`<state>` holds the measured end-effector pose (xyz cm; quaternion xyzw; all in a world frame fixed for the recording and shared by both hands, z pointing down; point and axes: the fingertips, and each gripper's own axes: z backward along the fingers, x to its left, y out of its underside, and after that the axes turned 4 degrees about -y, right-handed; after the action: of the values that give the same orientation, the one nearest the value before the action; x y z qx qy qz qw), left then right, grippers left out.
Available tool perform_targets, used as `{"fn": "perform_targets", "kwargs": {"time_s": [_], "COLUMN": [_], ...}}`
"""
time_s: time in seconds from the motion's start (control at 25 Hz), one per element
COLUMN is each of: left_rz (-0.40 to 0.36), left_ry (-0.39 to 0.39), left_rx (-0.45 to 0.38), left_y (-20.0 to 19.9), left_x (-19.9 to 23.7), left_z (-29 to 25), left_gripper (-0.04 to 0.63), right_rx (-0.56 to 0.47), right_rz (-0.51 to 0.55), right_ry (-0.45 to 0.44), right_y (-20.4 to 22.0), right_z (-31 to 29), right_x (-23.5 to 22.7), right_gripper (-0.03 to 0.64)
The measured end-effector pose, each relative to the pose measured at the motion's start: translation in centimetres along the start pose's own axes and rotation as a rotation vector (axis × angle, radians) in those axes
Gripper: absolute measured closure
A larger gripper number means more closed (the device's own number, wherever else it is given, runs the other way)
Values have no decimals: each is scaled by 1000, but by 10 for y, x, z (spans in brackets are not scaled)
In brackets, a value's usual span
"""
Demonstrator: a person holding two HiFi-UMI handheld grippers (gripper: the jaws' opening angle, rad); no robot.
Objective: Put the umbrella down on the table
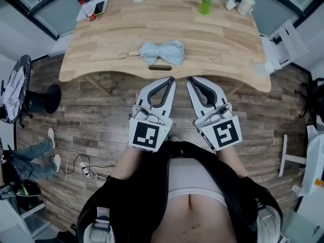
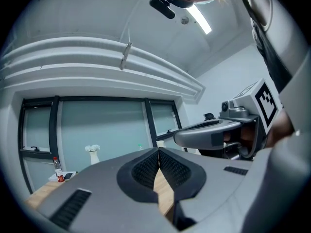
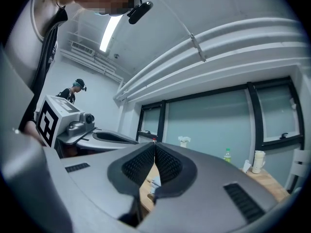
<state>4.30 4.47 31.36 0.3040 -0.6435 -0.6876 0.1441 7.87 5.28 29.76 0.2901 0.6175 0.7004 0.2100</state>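
the umbrella (image 1: 162, 52) lies folded on the wooden surface (image 1: 223, 32). the left hand-held gripper (image 1: 169, 79) and right hand-held gripper (image 1: 190, 79) are both closed and empty, near its edge.

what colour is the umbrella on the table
Pale blue, with a light wooden handle; the umbrella shows best in the head view.

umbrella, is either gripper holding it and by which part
Neither. The left gripper and right gripper are shut, empty; the umbrella lies on the table.
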Motion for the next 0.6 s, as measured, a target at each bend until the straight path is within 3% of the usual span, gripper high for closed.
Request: {"fn": "perform_targets", "kwargs": {"time_s": [0.2,0.6], "left_rz": [1,-2], "left_ry": [13,35], "left_rx": [5,-7], "left_y": [-4,-7], "left_x": [-9,-27], "left_z": [-1,14], "left_gripper": [588,589], "right_rx": [3,11], "right_rz": [49,25], "right_ry": [4,21], "right_y": [-2,-3], "right_z": [5,21], "right_x": [-2,13], "right_gripper": [589,589]}}
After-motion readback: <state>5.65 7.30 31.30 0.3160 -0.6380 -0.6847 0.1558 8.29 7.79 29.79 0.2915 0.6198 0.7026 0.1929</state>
